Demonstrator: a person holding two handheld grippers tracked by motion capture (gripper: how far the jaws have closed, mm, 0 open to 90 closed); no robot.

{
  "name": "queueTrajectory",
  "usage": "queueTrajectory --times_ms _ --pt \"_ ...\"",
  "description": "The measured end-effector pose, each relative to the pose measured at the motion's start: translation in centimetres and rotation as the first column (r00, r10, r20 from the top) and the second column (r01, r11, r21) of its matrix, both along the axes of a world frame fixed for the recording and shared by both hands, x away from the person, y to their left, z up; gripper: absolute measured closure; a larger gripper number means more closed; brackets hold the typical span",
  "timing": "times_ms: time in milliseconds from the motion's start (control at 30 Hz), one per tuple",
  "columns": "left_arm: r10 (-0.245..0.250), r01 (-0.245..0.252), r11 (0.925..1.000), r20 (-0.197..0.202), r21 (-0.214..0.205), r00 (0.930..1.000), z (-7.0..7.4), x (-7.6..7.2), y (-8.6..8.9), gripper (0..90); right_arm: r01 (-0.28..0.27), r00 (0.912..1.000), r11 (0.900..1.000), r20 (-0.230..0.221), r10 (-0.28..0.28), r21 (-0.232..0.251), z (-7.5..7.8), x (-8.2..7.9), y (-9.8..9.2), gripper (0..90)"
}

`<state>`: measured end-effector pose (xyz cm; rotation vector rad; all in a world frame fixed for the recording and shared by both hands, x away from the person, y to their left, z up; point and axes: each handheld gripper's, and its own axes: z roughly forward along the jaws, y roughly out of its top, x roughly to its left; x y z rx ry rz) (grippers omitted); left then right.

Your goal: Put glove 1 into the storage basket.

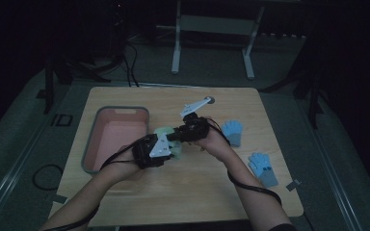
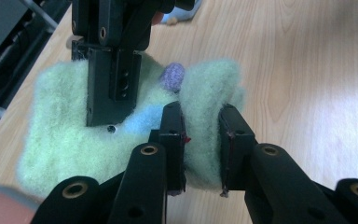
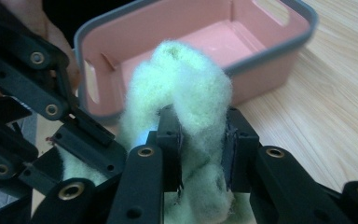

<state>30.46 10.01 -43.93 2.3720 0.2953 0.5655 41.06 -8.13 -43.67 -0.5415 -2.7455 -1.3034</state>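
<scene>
A fluffy pale green glove hangs just above the middle of the table, held by both grippers. In the left gripper view my left gripper is shut on a fold of the green glove, which has a purple fingertip and a light blue patch. The right gripper's jaws come in from the top left of that view and pinch the same glove. In the right gripper view my right gripper is shut on a bunched part of the glove. In the high view the left gripper and right gripper meet at the glove.
A pink bin with a grey rim stands left of the grippers; in the right gripper view the bin is just behind the glove. Two blue gloves lie on the wooden table to the right.
</scene>
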Motion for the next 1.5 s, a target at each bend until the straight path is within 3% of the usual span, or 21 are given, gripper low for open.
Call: queueTrajectory --times_ms 100,300,533,733,867,1000,1200,1433,1500 --pt "0.012 -0.012 0.9997 0.021 0.022 0.9997 0.5 -0.3 1.2 75.3 -0.014 0.9998 0.9999 0.012 0.014 0.001 0.5 -0.1 1.6 72.2" --pt "0.050 -0.051 0.9980 0.025 0.039 0.9984 1.4 -0.8 4.1 75.3 -0.040 0.9987 0.9985 0.033 0.039 0.037 1.1 -0.2 4.7 72.2" --pt "0.074 -0.074 0.9946 0.007 0.072 0.9973 1.6 -1.2 7.4 75.3 -0.057 0.9983 0.9966 -0.005 0.058 0.060 0.6 0.0 8.3 72.1" --pt "0.091 -0.091 0.9892 0.003 0.115 0.9958 0.6 -1.0 9.8 75.3 -0.073 0.9973 0.9963 -0.002 0.073 0.045 0.0 0.1 11.2 72.1" --pt "0.108 -0.105 0.9879 -0.019 0.114 0.9939 -0.5 -0.5 11.4 75.3 -0.066 0.9977 0.9970 -0.011 0.066 0.040 -0.9 0.3 12.8 72.2" --pt "0.096 -0.092 0.9887 -0.028 0.118 0.9950 -2.0 -0.1 12.1 75.1 -0.055 0.9975 0.9980 -0.043 0.056 0.033 -2.6 0.9 14.0 72.1" --pt "0.065 -0.052 0.9868 -0.080 0.153 0.9946 -4.2 1.2 12.1 75.0 -0.030 0.9972 0.9993 -0.068 0.029 -0.022 -4.9 1.5 14.4 72.0" --pt "0.066 -0.044 0.9828 -0.121 0.179 0.9905 -5.0 2.5 12.1 74.6 -0.021 0.9987 0.9973 -0.049 0.017 -0.070 -5.3 2.0 15.1 70.9" --pt "0.059 -0.031 0.9804 -0.140 0.194 0.9884 -5.4 2.8 11.9 73.6 -0.015 0.9985 0.9970 -0.054 0.011 -0.076 -5.3 1.9 15.2 65.1"
